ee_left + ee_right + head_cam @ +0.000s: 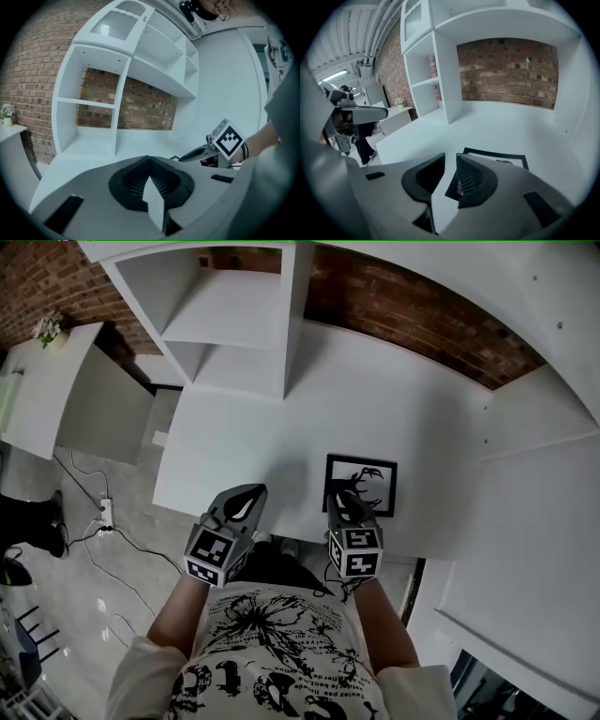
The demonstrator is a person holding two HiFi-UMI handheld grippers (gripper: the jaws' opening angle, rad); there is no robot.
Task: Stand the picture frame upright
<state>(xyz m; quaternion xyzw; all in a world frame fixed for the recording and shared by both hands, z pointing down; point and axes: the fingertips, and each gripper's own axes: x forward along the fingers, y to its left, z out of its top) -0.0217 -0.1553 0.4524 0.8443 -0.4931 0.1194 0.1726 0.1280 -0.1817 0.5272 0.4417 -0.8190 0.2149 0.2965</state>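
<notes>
While the picture frame point(370, 482) lies flat on the white table point(234, 446), right of centre, the right gripper point(345, 507) overlaps its lower-left corner, jaws narrowly apart and gripping nothing. Left gripper point(246, 504), lower centre, is closed and empty.

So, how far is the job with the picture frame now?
Nothing is done yet: the picture frame lies flat on the white table. In hand: the right gripper, jaws slightly apart, is at its near edge. Remaining: grip it and stand it upright.

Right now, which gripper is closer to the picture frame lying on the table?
Right. The right gripper is at the near left corner of the picture frame, jaws slightly apart; the left gripper, shut, is off to its left over the table.
</notes>
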